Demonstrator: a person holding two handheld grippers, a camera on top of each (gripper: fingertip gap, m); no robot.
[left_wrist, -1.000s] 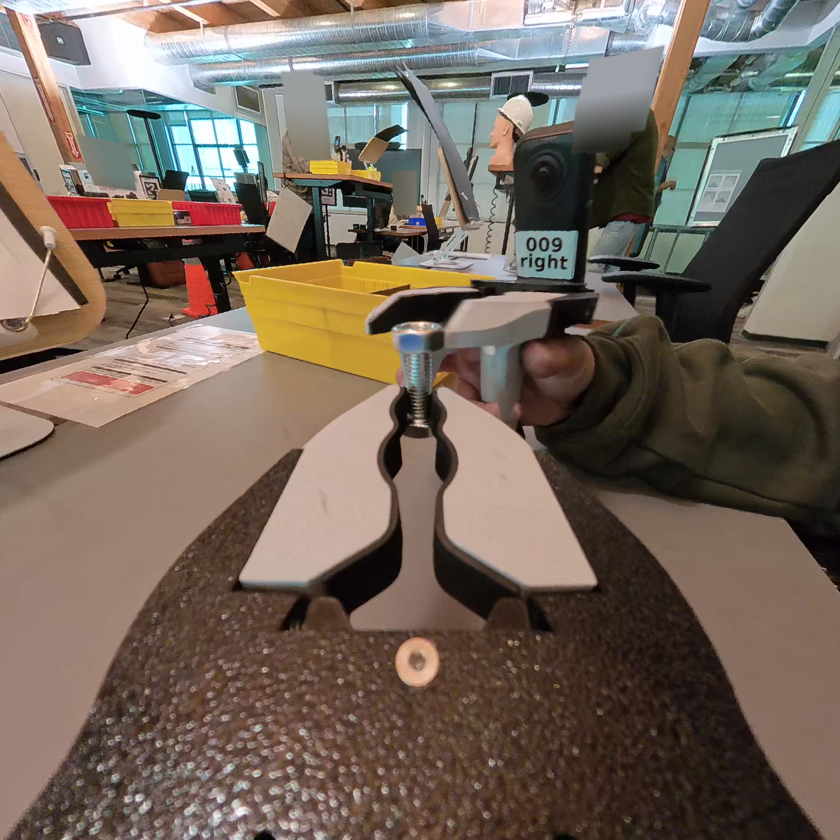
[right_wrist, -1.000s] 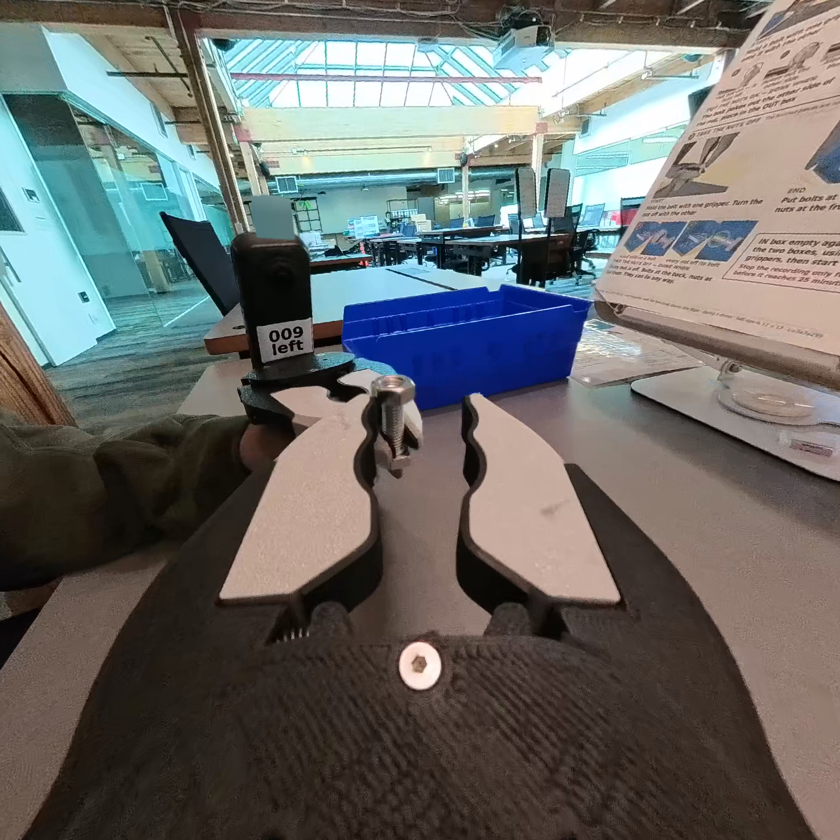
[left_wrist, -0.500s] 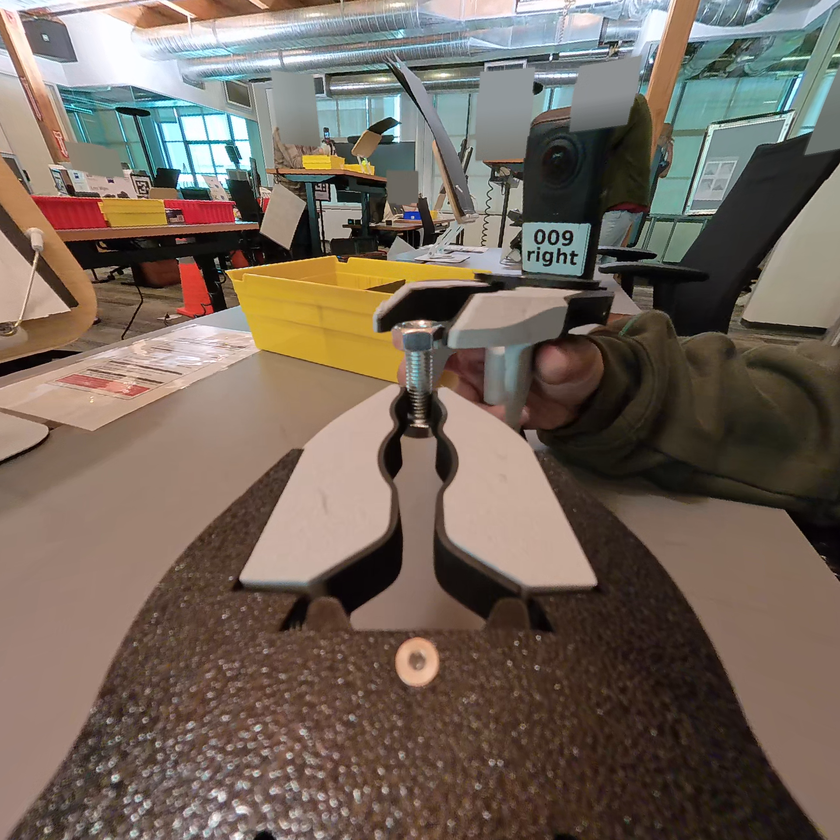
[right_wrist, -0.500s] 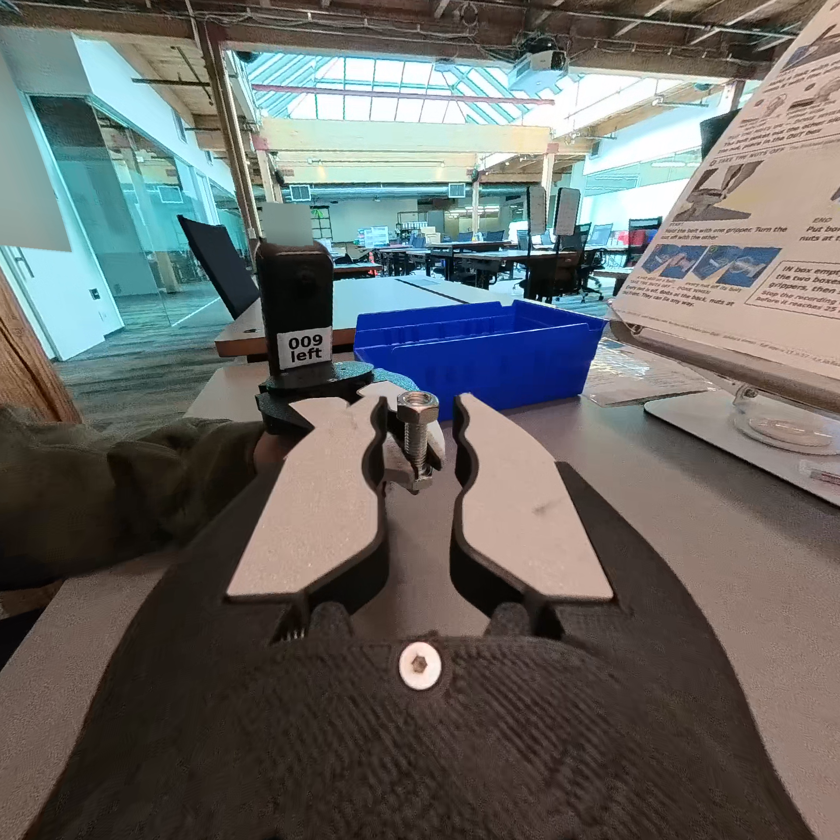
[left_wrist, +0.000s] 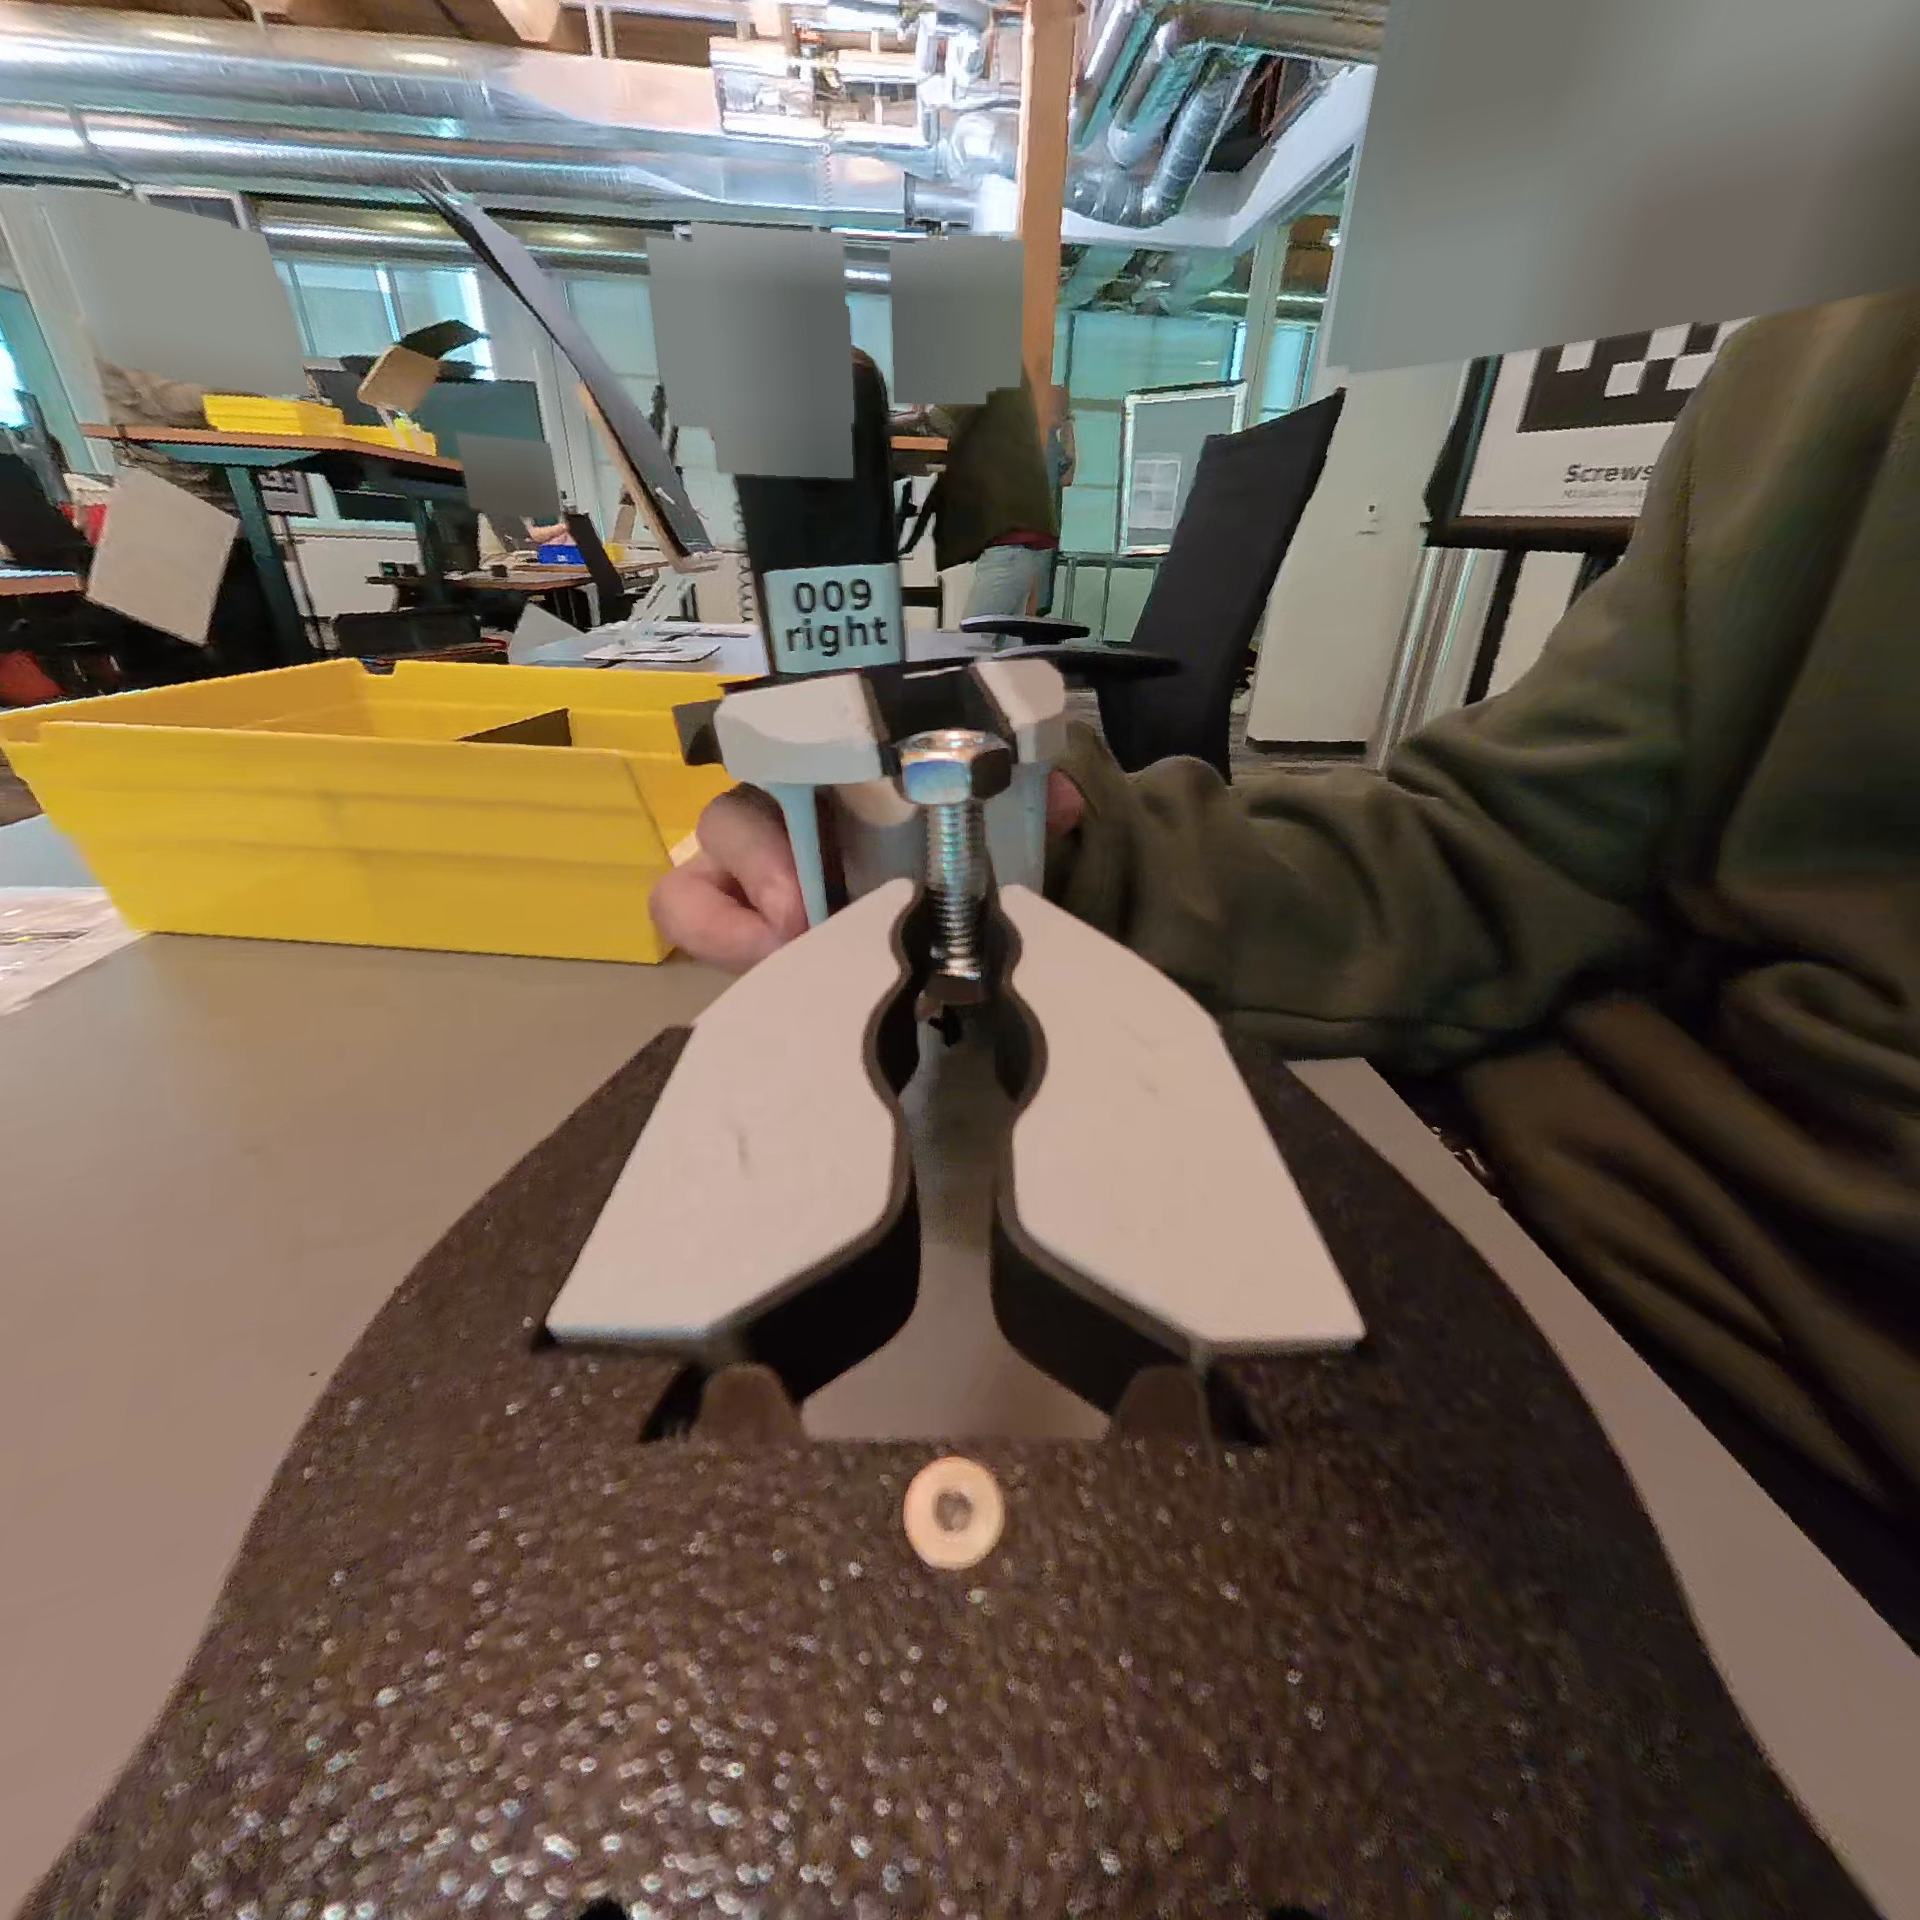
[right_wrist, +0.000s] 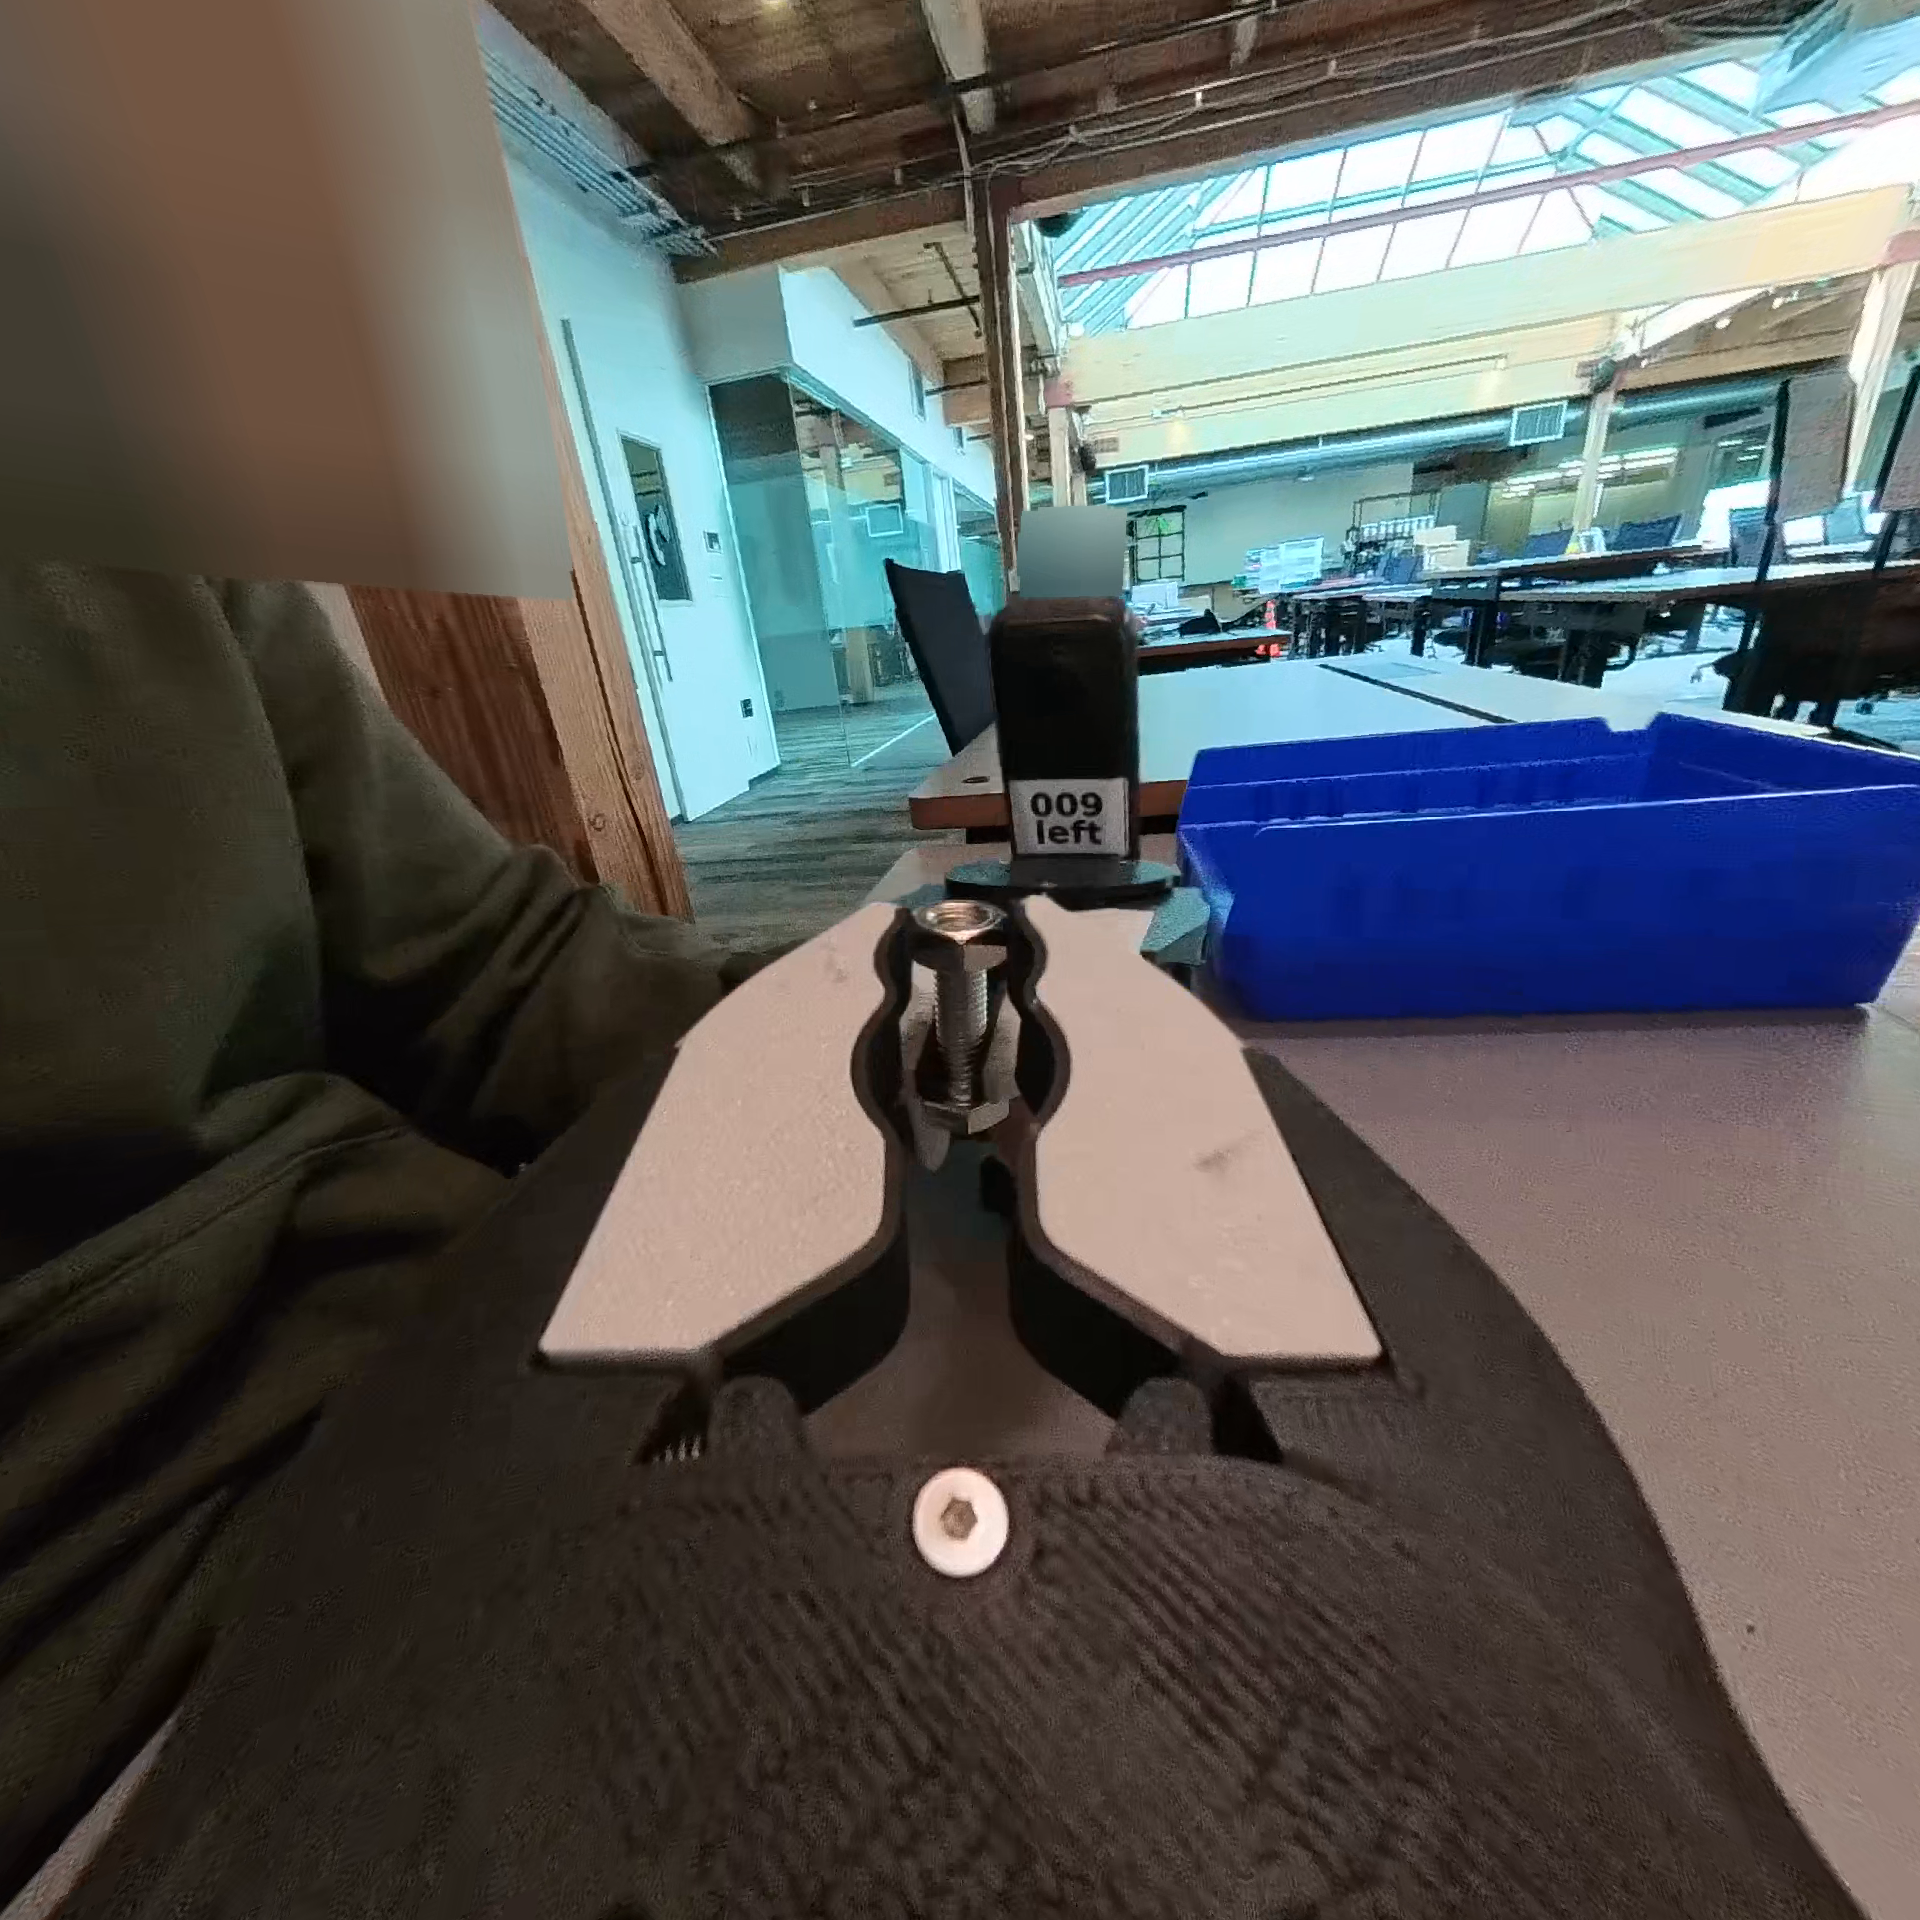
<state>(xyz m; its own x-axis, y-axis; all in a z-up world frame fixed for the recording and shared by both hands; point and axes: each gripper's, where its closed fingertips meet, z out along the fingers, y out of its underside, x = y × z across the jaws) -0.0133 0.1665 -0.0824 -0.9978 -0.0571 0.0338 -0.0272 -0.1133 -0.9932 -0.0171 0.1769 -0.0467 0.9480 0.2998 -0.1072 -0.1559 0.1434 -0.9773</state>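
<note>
My left gripper (left_wrist: 954, 906) is shut on the threaded shank of a silver bolt (left_wrist: 954, 883) that stands upright, head down. A hex nut (left_wrist: 954, 767) sits at the bolt's top end. My right gripper (right_wrist: 956, 925) faces the left one head-on and is shut on the nut (right_wrist: 954, 920). The bolt's shank (right_wrist: 958, 1023) and head (right_wrist: 956, 1114) show below, between its fingers (right_wrist: 769, 1143). In the left wrist view the right gripper (left_wrist: 935, 727) shows behind the nut, held by a hand (left_wrist: 727, 883). Both hover just above the grey table (left_wrist: 312, 1143).
A yellow bin (left_wrist: 343, 821) stands on the table behind and left of the grippers. A blue bin (right_wrist: 1558, 904) stands at the right in the right wrist view. The person's green sleeves (left_wrist: 1455, 883) (right_wrist: 260, 1039) fill one side of each view. A black chair (left_wrist: 1226, 582) stands behind.
The right gripper swung round to face the left one and closed on the nut at the bolt's top. Both views turned toward the person. The left gripper kept its hold on the bolt.
</note>
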